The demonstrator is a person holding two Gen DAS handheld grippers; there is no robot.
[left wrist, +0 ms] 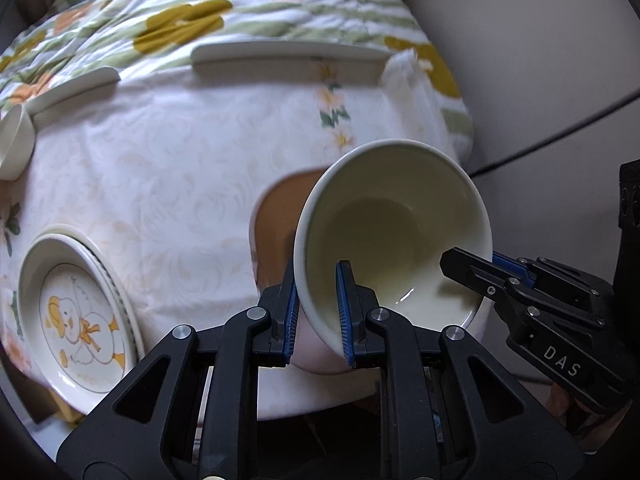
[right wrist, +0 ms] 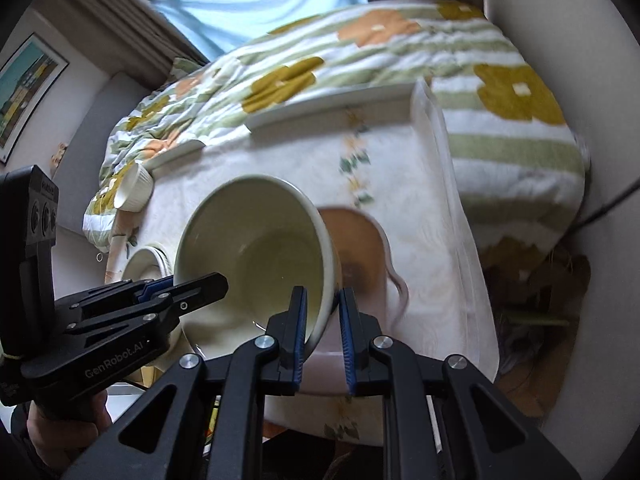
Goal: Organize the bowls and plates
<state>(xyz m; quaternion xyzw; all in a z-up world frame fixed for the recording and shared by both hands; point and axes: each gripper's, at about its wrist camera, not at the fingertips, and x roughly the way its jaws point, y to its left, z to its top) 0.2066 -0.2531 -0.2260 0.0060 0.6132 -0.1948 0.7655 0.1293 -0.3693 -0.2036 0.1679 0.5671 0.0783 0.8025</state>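
Cream and glossy, the bowl (left wrist: pixel 394 232) hangs tilted between both tools, its mouth facing the cameras. The left gripper (left wrist: pixel 318 312) is pinched tight on the rim, one blue pad inside, one outside. Off to its right, the right gripper (left wrist: pixel 486 266) bites the opposite edge, one black finger laid inside the bowl. From the right wrist view, the right gripper (right wrist: pixel 323 330) clamps the rim the same way, narrow and firm, and the left gripper (right wrist: pixel 176 290) reaches in from its left. Just beyond the bowl, a brown-lined bowl (right wrist: pixel 356 240) sits on the white tablecloth (left wrist: pixel 180 184). Down to the left gripper's left lies a duck plate (left wrist: pixel 80 320) on a stack. Farther ahead, a small cup (right wrist: pixel 134 192) lies tipped near the flowered blanket (right wrist: pixel 360 44).
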